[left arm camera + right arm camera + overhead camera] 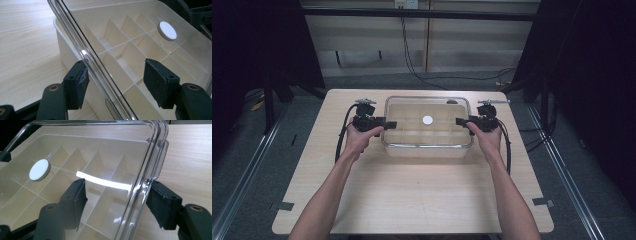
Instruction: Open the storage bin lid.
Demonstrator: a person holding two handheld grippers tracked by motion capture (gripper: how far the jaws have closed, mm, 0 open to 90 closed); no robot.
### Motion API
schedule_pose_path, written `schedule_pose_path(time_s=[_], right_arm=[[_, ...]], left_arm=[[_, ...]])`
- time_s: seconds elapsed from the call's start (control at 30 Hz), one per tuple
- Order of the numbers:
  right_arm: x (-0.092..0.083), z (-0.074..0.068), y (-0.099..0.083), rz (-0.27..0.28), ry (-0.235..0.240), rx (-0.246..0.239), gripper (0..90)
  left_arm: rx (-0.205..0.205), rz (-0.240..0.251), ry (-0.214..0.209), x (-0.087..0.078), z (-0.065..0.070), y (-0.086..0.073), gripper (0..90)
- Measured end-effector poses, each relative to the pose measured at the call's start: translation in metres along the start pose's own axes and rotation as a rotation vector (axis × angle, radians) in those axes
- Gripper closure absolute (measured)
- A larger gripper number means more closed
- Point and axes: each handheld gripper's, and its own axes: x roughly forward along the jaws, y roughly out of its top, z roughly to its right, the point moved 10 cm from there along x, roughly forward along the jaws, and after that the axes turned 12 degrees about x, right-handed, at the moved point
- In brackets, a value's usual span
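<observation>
Light wooden table (412,195); divided storage box (427,149) (clear-lidded) rests at far middle.

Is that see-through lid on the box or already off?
On. The clear lid lies flat over the divided box, its rim overhanging the box wall.

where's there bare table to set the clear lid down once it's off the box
The widest bare patch is the table in front of the box, between the two forearms. Narrower strips lie beyond the left gripper and the right gripper, toward the side edges. It is crowded at the lid ends, where each gripper's jaws straddle its rim.
</observation>
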Motion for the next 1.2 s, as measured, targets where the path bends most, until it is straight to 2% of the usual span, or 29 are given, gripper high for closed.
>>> schedule_pose_path(time_s=[0.17, 0.3, 0.47, 0.57, 0.63, 0.77, 0.9, 1.13, 1.2], right_arm=[[-0.006, 0.0, 0.002, 0.015, 0.025, 0.018, 41.7], [-0.011, -0.001, 0.005, 0.034, 0.048, 0.034, 45.9], [-0.019, -0.003, 0.01, 0.061, 0.057, 0.028, 50.5], [-0.025, -0.006, 0.012, 0.077, 0.065, 0.031, 53.6], [-0.03, -0.008, 0.014, 0.085, 0.073, 0.036, 55.6], [-0.036, -0.011, 0.016, 0.097, 0.077, 0.043, 58.6], [-0.043, -0.014, 0.019, 0.115, 0.091, 0.052, 61.8], [-0.05, -0.018, 0.019, 0.118, 0.093, 0.056, 63.8], [-0.052, -0.018, 0.019, 0.121, 0.089, 0.059, 64.1]], left_arm=[[-0.011, 0.023, -0.006, -0.004, 0.0, 0.002, 42.6], [0.005, 0.03, 0.001, -0.009, 0.0, 0.005, 45.9], [-0.001, 0.064, 0.01, -0.018, 0.003, 0.01, 52.2], [0.026, 0.07, 0.023, -0.024, 0.005, 0.013, 55.0], [0.027, 0.081, 0.026, -0.027, 0.007, 0.015, 56.7], [0.044, 0.08, 0.023, -0.033, 0.008, 0.016, 59.7], [0.046, 0.08, 0.031, -0.035, 0.009, 0.018, 60.1], [0.053, 0.095, 0.025, -0.042, 0.013, 0.021, 63.6], [0.055, 0.091, 0.036, -0.043, 0.014, 0.021, 64.3]])
